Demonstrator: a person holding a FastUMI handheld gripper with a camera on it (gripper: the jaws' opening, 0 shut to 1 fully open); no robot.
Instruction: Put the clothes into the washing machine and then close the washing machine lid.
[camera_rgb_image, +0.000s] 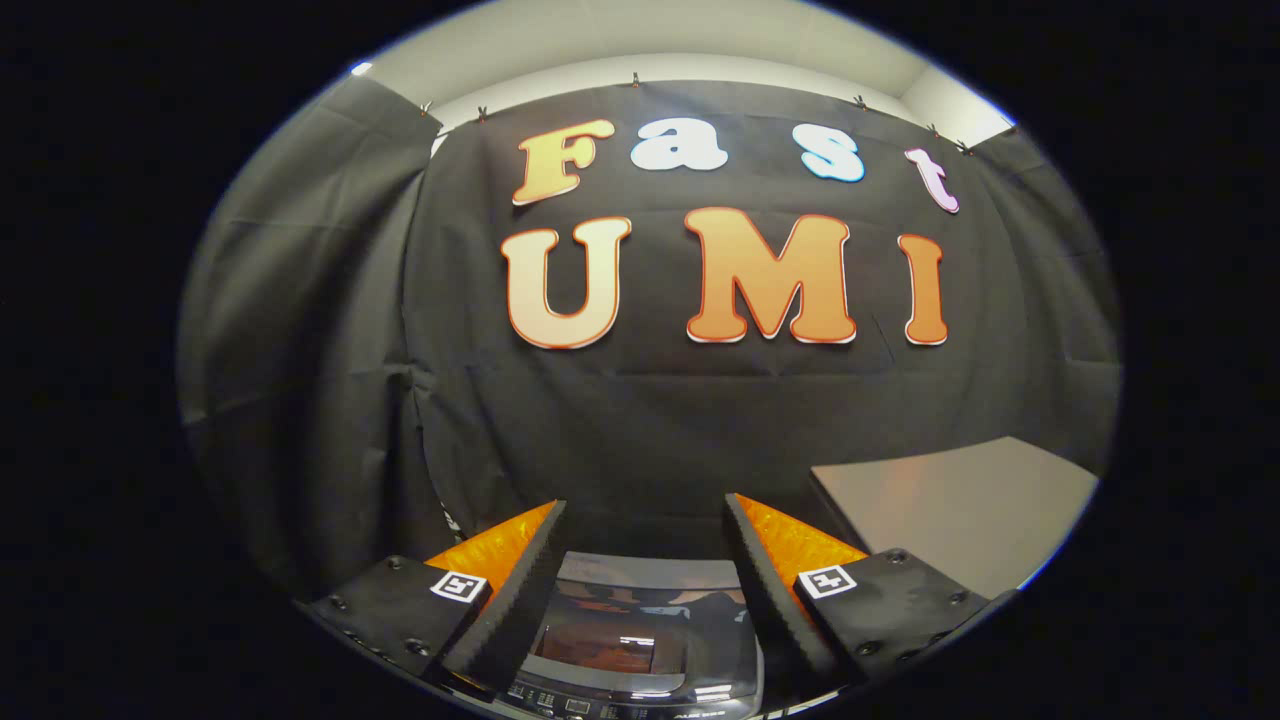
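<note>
My gripper (645, 510) is open, its two black-padded fingers with orange sides spread wide and nothing held between them. Below and between the fingers sits the washing machine (640, 640), seen from above. Its dark glossy lid (625, 625) lies flat and shut, reflecting the booth. A control panel strip (600, 702) runs along the machine's near edge. The gripper hangs above the machine, clear of the lid.
A grey table top (960, 500) stands to the right of the machine, just beyond the right finger. The black cloth wall (640, 420) closes the space behind the machine and on the left side.
</note>
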